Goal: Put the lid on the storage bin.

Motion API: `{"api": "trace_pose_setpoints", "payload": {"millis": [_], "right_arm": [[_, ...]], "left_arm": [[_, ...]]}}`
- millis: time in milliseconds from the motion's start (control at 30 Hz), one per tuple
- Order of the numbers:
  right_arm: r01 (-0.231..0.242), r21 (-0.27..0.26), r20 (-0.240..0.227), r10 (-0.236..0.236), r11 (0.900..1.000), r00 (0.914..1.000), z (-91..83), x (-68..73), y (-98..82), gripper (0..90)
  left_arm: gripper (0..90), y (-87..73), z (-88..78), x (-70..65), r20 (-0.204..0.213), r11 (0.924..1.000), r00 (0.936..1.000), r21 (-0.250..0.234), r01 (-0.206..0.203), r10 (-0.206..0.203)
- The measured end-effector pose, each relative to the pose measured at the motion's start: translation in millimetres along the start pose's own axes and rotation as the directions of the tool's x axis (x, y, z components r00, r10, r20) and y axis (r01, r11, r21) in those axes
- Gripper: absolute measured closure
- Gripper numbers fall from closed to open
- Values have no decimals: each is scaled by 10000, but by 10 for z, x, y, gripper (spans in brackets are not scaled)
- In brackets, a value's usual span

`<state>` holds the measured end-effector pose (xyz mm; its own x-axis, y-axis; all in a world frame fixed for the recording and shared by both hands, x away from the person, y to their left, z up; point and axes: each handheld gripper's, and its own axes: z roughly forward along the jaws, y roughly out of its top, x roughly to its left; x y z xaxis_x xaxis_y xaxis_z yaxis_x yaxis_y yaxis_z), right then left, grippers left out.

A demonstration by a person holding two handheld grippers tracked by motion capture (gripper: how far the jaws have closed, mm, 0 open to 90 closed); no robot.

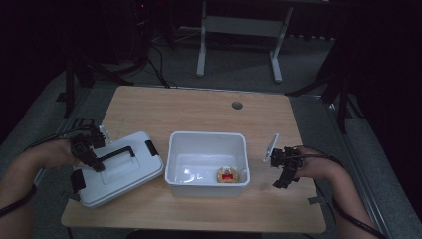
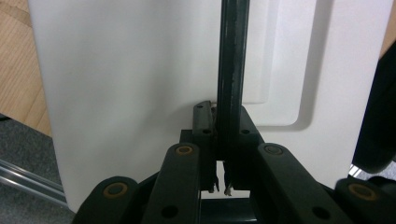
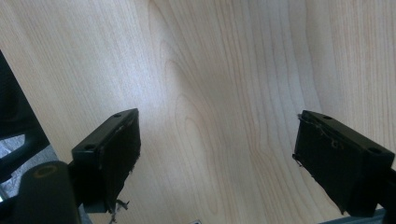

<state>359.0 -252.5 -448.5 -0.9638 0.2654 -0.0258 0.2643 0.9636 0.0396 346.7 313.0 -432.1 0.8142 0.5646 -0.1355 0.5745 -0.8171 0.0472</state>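
Note:
A white lid (image 1: 119, 169) with a black handle (image 1: 117, 153) and black latches rests tilted at the table's left front. My left gripper (image 1: 97, 164) is shut on that handle; in the left gripper view the handle bar (image 2: 230, 70) runs straight up from between the closed jaws, with the lid's white top (image 2: 130, 84) behind it. An open white bin (image 1: 208, 163) stands at the middle, and a small yellow and red object (image 1: 226, 175) lies inside near its front right. My right gripper (image 1: 282, 183) hovers right of the bin, open over bare wood (image 3: 210, 93), with nothing between its fingers (image 3: 112, 154).
The wooden table (image 1: 199, 109) has a round cable hole (image 1: 237, 105) at the back. A white desk frame (image 1: 239, 30) stands on the floor behind. Dark stands flank the table on both sides.

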Motion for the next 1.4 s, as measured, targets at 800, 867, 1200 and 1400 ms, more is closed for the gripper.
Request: {"api": "trace_pose_setpoints", "payload": {"millis": [800, 867, 1200, 1400], "right_arm": [[-149, -49, 76, 149, 9999, 9999, -78, 3, -21, 142], [-132, -40, 90, 132, 9999, 9999, -84, 6, -20, 142], [-101, -7, 27, 101, 9999, 9999, -56, 13, -31, 142], [-150, 24, 20, 150, 9999, 9999, -45, 12, -68, 142]], "left_arm": [[840, 160, -973, -371, -1114, 9877, 9879, -1011, -1188, 1075], [839, 308, -989, -441, -1169, 9819, 9831, -1100, -1539, 1410], [839, 842, -1003, -648, -1198, 9605, 9627, -1095, -2558, 2427], [839, 1091, -986, -758, -1118, 9455, 9456, -812, -3153, 3057]]}}
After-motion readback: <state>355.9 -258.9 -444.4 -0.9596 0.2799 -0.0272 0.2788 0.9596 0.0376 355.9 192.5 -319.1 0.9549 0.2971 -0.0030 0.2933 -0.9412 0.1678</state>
